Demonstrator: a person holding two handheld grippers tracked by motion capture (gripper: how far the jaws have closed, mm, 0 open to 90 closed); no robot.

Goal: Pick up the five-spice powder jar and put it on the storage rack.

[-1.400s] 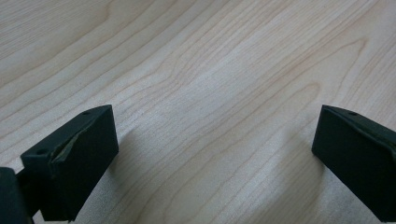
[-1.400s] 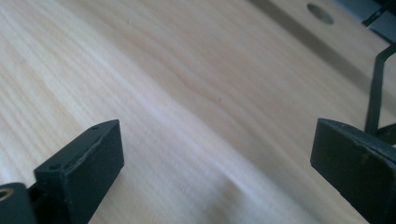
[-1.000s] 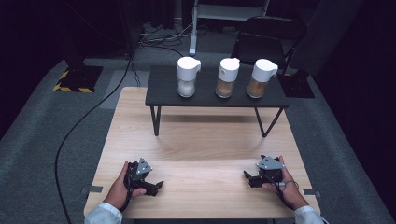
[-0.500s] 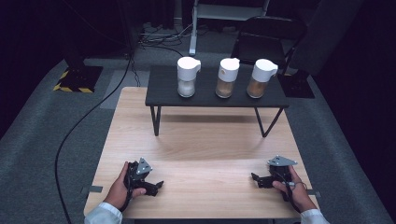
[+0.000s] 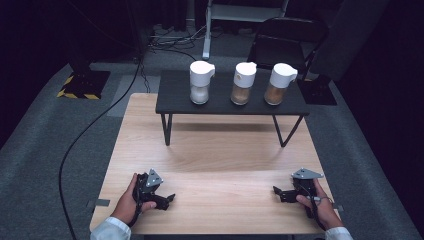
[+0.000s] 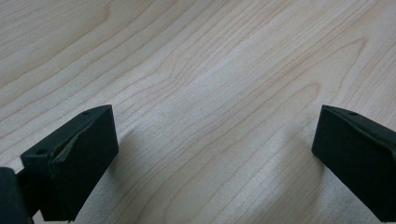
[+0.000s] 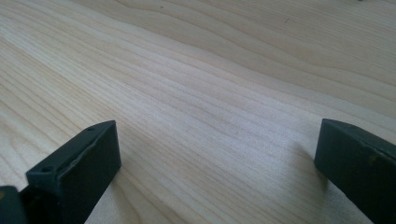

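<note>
High view: left gripper and right gripper rest on the wooden table; three lidded jars stand well ahead on the black stand, untouched.
Left gripper view: jaws spread, bare wood between.
Right gripper view: jaws just opened wide, nothing between.
Progress: nothing grasped yet; everything remains.

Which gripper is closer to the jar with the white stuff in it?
Left. The left gripper rests at the table's near-left, more nearly below the white-filled jar; the right gripper sits far across at the near-right.
</note>
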